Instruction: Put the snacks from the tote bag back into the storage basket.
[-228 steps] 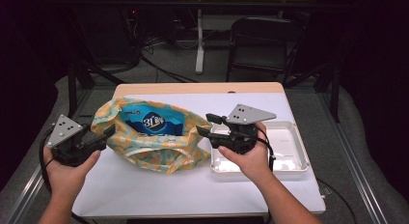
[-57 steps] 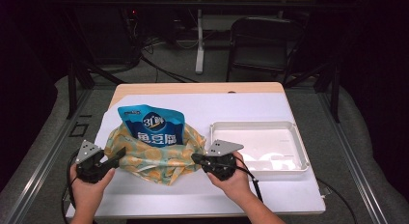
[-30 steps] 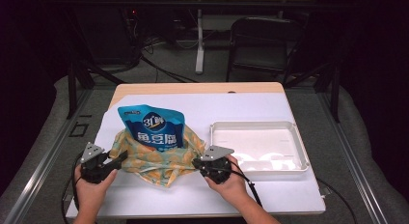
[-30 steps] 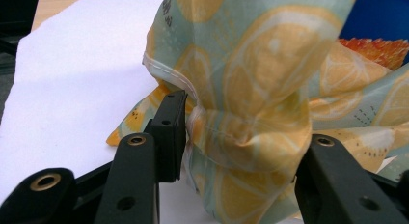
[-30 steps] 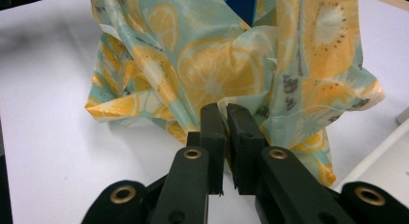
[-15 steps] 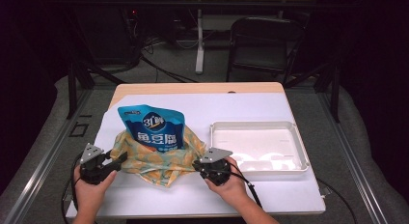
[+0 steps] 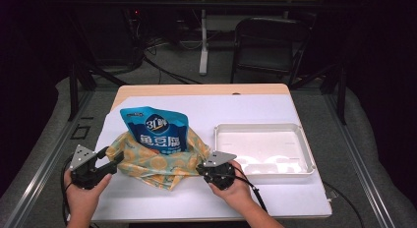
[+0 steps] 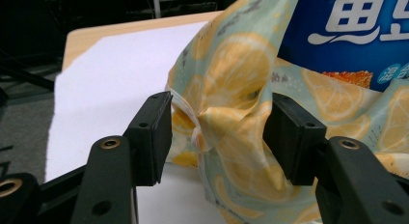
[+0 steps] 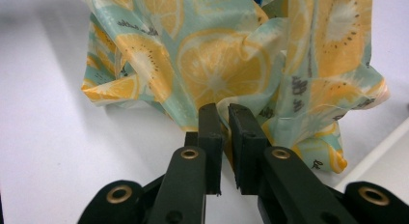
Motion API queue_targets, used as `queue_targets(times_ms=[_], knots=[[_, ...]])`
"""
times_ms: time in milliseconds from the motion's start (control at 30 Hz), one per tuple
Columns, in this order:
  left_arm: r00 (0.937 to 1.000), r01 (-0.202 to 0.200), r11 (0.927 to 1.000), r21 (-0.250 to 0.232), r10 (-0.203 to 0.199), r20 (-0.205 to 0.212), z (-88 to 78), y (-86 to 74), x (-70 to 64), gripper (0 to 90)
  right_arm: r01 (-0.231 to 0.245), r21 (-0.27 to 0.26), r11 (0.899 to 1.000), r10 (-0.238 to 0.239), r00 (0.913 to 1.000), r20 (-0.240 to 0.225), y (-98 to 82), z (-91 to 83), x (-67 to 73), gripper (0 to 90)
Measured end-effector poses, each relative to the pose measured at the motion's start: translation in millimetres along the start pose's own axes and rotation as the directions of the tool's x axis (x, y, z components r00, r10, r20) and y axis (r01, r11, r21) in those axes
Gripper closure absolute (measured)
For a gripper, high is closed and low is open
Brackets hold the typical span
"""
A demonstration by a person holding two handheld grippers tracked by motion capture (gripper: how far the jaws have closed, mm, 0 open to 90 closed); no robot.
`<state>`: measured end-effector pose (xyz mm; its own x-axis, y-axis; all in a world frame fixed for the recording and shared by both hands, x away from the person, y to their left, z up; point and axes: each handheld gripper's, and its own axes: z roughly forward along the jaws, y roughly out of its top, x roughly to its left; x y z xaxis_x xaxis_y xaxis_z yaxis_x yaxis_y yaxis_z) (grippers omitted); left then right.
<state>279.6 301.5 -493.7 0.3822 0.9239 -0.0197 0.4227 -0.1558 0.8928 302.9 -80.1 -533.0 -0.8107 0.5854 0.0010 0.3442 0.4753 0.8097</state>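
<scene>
The lemon-print bag (image 7: 157, 161) lies on the bench (image 7: 255, 112) between both hands, its blue pouch (image 7: 155, 129) upright inside: the right hand-held gripper (image 9: 225, 119) is clamped on its right edge, while the left hand-held gripper (image 8: 217, 137) stands apart around the left edge.

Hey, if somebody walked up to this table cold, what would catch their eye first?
Probably the bright blue snack pouch standing upright out of a lemon-print bag crumpled low around it, left of the table's middle. The right gripper is pinched shut on the bag's edge, while the left gripper sits open with a fold of the fabric between its jaws. An empty white tray lies to the right.
</scene>
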Motion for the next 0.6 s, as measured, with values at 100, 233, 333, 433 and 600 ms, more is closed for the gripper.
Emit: queue_targets(times_ms=[100,233,333,433,600], knots=[[1.0000,-0.004,1.0000,-0.001,0.004,-0.003,-3.7,1.7,0.1,44.5,0.001,0.000,1.000,-0.001,1.0000,0.000,-0.2,-0.1,0.0,84.0],[1.0000,-0.001,0.9999,-0.014,0.001,-0.009,-8.0,5.1,-0.1,44.5,0.000,0.003,1.000,0.000,1.0000,-0.003,-0.3,0.0,0.1,83.8],[0.9999,-0.009,0.9995,-0.029,0.009,-0.009,-11.3,8.5,-1.9,44.4,0.000,0.003,1.000,0.000,1.0000,-0.001,-0.5,0.1,0.7,83.6],[0.9998,-0.017,0.9990,-0.041,0.016,-0.009,-14.6,12.3,-3.8,44.3,0.000,0.002,1.000,0.000,1.0000,-0.002,-0.5,0.1,0.8,83.3],[0.9995,-0.031,0.9980,-0.055,0.030,-0.013,-18.0,19.2,-6.5,44.2,0.001,0.002,1.000,-0.001,1.0000,-0.004,-0.4,-0.2,1.0,83.0]])
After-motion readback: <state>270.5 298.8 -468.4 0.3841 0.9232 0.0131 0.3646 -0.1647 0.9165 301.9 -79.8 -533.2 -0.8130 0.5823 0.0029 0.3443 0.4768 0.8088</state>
